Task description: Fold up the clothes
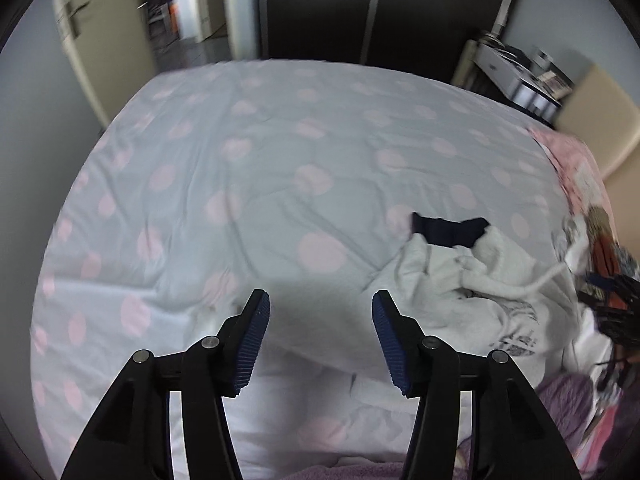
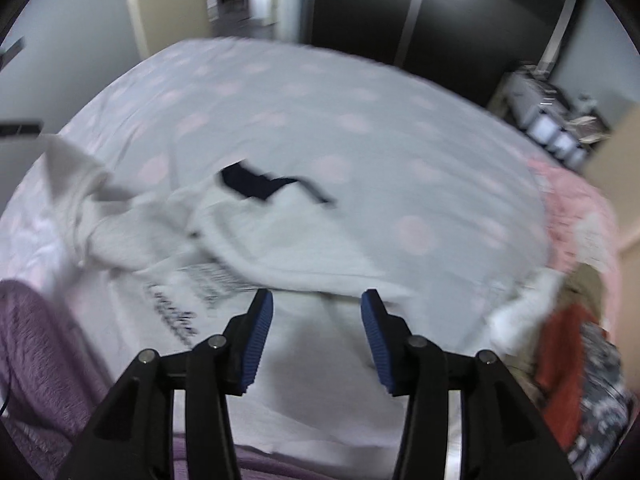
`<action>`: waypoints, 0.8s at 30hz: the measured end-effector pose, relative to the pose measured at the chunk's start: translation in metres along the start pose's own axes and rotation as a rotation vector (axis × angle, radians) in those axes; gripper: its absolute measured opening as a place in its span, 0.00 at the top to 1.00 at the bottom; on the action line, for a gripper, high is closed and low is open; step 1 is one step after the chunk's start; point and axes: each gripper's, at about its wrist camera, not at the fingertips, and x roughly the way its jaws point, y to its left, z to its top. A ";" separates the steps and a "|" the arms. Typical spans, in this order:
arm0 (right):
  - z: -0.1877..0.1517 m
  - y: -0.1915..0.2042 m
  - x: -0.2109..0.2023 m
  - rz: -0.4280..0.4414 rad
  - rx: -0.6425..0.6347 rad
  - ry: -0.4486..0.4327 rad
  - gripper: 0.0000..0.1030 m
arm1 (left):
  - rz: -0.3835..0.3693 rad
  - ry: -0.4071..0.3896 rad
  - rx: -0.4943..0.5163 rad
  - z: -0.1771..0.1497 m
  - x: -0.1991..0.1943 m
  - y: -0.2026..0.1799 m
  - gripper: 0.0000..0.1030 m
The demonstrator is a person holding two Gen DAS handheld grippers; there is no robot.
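A crumpled white garment with dark print and a dark navy collar patch lies on the bed, right of my left gripper, which is open and empty above the sheet. In the right wrist view the same white garment spreads left and ahead of my right gripper, which is open and empty just above its near edge. The navy patch lies farther ahead. The right view is blurred.
The bed has a pale grey sheet with pink dots. A pile of other clothes, red and patterned, lies at the right edge. A purple blanket lies near left. A dark wardrobe and a shelf stand beyond.
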 end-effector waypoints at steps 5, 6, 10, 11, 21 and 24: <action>0.008 0.026 0.051 0.072 -0.050 0.056 0.56 | -0.034 0.004 0.135 0.018 0.016 -0.028 0.28; 0.010 0.029 0.062 0.076 -0.057 0.070 0.56 | -0.038 0.022 0.166 0.021 0.030 -0.033 0.28; 0.014 0.036 0.095 0.091 -0.071 0.111 0.56 | -0.095 0.157 0.237 0.024 0.099 -0.042 0.28; 0.015 0.036 0.101 0.087 -0.077 0.118 0.56 | -0.109 0.194 0.247 0.023 0.117 -0.044 0.28; 0.014 -0.009 0.107 -0.008 0.017 0.117 0.86 | -0.209 0.463 0.173 -0.013 0.252 -0.054 0.29; 0.016 -0.035 0.094 -0.088 0.077 0.089 0.93 | -0.222 0.453 0.155 -0.017 0.250 -0.057 0.51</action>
